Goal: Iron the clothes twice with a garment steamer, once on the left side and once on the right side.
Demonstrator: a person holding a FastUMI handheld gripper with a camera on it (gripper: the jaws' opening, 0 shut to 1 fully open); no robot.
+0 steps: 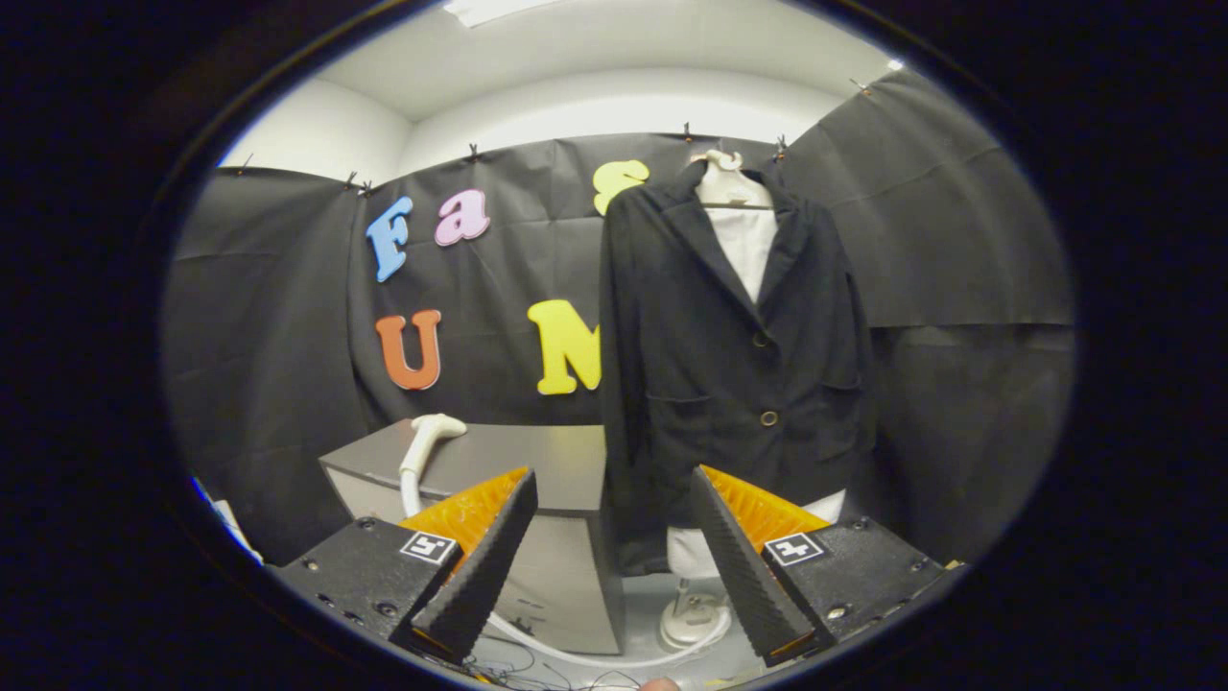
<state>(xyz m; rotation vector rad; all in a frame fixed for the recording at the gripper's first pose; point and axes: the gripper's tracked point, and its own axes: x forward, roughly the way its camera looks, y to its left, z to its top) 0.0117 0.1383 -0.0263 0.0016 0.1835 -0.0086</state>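
Claw [614,537]: mine, spread wide, holding nothing.
Jacket [739,365]: hanging beyond my claw.
Steamer [427,441]: left of jacket, on surface [537,461].

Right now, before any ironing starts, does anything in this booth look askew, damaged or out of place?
Nothing stands out. The black jacket hangs straight on its mannequin stand, buttoned. The white steamer head rests on the grey cabinet, its hose trailing across the floor. The gripper is open and empty, short of both.
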